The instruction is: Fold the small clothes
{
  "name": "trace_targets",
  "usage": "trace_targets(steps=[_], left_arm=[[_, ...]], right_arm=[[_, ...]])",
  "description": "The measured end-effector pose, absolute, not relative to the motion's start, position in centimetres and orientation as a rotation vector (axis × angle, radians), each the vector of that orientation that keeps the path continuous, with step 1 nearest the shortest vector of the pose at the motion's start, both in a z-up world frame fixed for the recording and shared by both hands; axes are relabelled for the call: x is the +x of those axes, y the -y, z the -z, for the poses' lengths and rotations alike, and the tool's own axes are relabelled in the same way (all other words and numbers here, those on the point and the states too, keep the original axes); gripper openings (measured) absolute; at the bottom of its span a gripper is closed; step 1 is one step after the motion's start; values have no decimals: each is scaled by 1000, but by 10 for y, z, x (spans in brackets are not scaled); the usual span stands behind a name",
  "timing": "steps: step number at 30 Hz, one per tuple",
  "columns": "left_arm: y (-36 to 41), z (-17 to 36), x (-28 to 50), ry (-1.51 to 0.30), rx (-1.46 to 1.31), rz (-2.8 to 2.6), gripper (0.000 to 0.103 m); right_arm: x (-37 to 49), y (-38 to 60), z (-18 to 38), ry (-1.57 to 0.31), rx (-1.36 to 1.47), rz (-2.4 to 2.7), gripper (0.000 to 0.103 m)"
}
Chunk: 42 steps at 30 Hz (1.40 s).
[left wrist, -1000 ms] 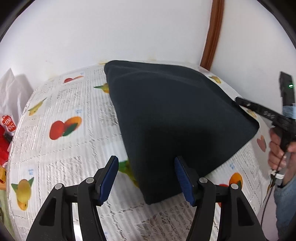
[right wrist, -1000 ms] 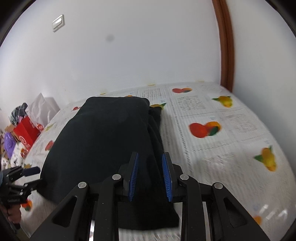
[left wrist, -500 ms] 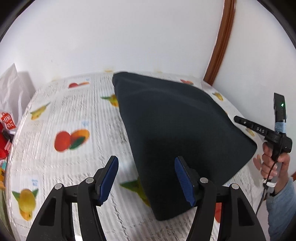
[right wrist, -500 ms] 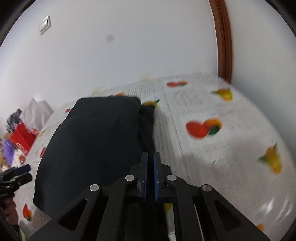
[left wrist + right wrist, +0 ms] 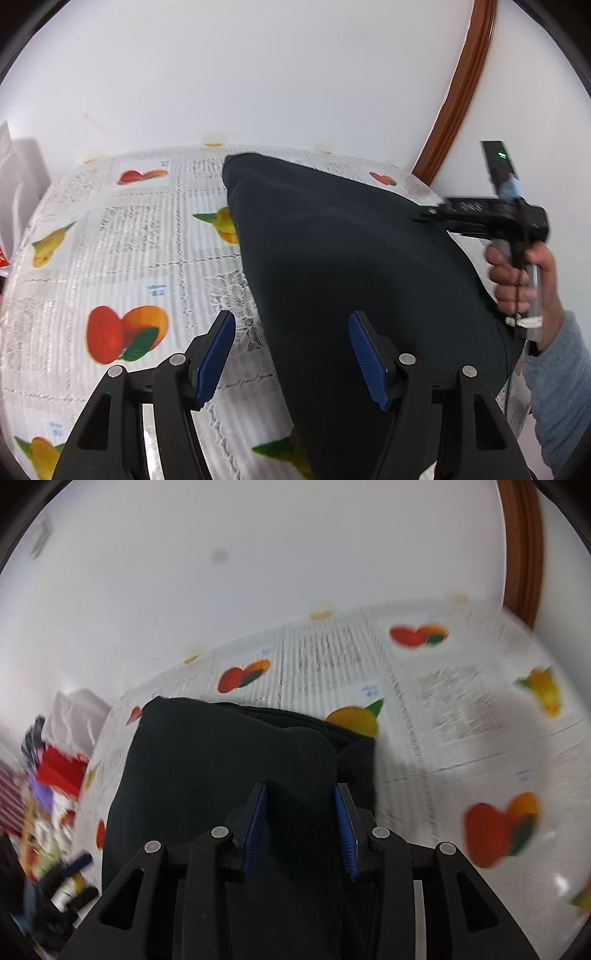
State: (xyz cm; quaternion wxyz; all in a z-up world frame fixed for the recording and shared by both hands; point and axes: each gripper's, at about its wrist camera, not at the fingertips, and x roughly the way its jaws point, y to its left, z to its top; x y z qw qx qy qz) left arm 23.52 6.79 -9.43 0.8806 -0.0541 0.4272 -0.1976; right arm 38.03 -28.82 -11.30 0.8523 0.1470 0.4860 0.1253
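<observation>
- The dark folded garment [image 5: 354, 266] is laid on the fruit-print tablecloth [image 5: 122, 240], extending from the far edge by the wall toward the near edge.
- The left gripper [image 5: 291, 350] is spread wide; the garment's near left edge lies between its fingers, ungripped.
- The right gripper [image 5: 301, 830] is spread over the garment's right side, pinching nothing.
- The long axis runs away from both grippers; a narrower layer [image 5: 354, 757] protrudes at the right, nearest the right gripper.
</observation>
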Motion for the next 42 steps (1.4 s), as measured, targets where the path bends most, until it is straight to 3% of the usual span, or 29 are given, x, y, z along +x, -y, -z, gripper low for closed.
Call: trace_targets(steps=[1,2,3,6,10,14,15,16,17,20,25,27,29,34,35,36,42], left_arm=[[-66,99,238,-895,-111,419,62],[-65,103,240,-901,-108,423,62],[-63,107,241,-911,-106,425,62],[-65,111,243,-919,-132,441,62],[-63,111,243,-915,-119,449,62],[-63,110,243,-916,-131,454,62],[-63,110,243,-917,-132,455,62],[-62,110,244,-919,-130,456,62],[-62,110,244,-919,-128,455,62],[-63,108,241,-920,-127,448,62],[-68,104,230,-915,-122,443,62],[-70,103,224,-912,-125,446,62],[-71,103,217,-910,-126,447,62],[-71,103,206,-914,-141,435,62],[-70,103,205,-913,-140,428,62],[-70,103,203,-909,-134,420,62],[-64,99,191,-897,-83,386,62]], right_arm=[[387,288,119,-1031,342,-266,36],[392,287,124,-1038,363,-273,28],[395,287,120,-1014,354,-304,13],[383,292,98,-856,276,-335,11],[394,286,108,-919,205,-324,14],[408,298,116,-949,269,-270,34],[413,297,118,-967,275,-266,32],[418,296,122,-990,280,-276,25],[420,295,124,-994,281,-292,4],[413,301,113,-920,266,-301,5],[380,318,100,-886,256,-217,13],[360,326,96,-894,273,-239,34],[340,333,95,-908,297,-265,46],[314,330,109,-995,320,-328,46],[312,327,114,-1013,323,-343,40],[312,323,120,-1025,324,-368,7],[295,342,111,-875,388,-336,3]])
